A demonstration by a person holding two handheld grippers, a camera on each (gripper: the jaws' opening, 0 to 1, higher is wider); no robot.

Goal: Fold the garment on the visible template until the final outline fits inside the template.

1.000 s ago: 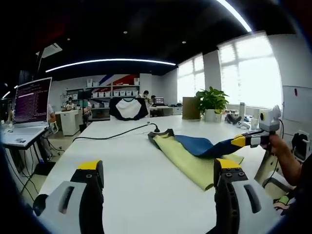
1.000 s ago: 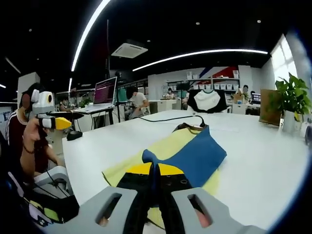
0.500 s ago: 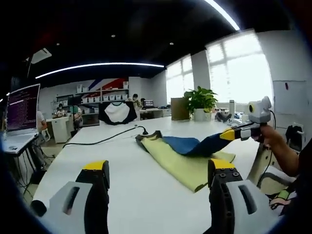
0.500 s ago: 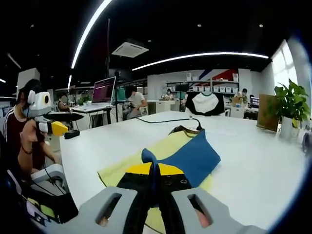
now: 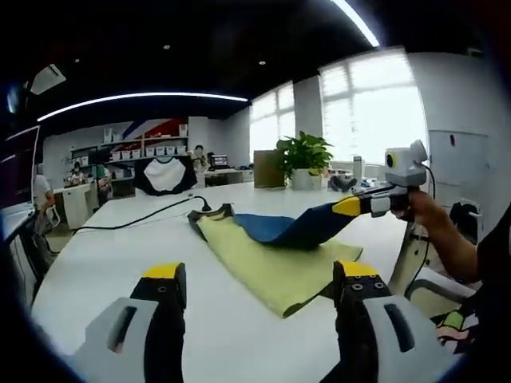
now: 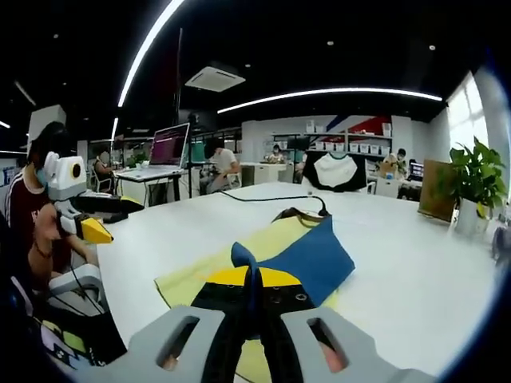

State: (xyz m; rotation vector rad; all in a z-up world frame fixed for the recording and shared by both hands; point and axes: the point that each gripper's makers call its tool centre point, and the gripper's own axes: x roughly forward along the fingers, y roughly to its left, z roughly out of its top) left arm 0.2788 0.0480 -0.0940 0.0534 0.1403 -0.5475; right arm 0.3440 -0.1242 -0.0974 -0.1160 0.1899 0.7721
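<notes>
Garment: a yellow and blue garment (image 5: 271, 259) lies spread on the white counter (image 5: 104, 263), its dark collar end toward the far side and its yellow hem near the person's edge.
Blue flap: a blue flap (image 6: 307, 259) is lifted off the yellow layer and stretches up to the right gripper's tips.
Right gripper: the right gripper (image 6: 249, 279) has its yellow-tipped jaws pressed together on the flap's corner, which pokes up between them; in the left gripper view it (image 5: 355, 206) reaches in from the right, held in a hand (image 5: 415, 211) above the counter's near edge.
Left gripper: the left gripper (image 5: 257, 275) hangs over bare counter with its jaws spread wide and nothing between them; in the right gripper view it (image 6: 94, 231) is well apart from the garment, off the counter's left edge.
Open room: a broad bare stretch of counter lies left of the garment in the left gripper view, and more to its right in the right gripper view.
Cable: a black cable (image 5: 144, 217) runs across the counter and ends just beside the collar end.
Left gripper view alone: bright windows (image 5: 375, 104) and a potted plant (image 5: 302, 155) at the counter's far side.
Right gripper view alone: a laptop (image 6: 168, 148) on a desk at left.
</notes>
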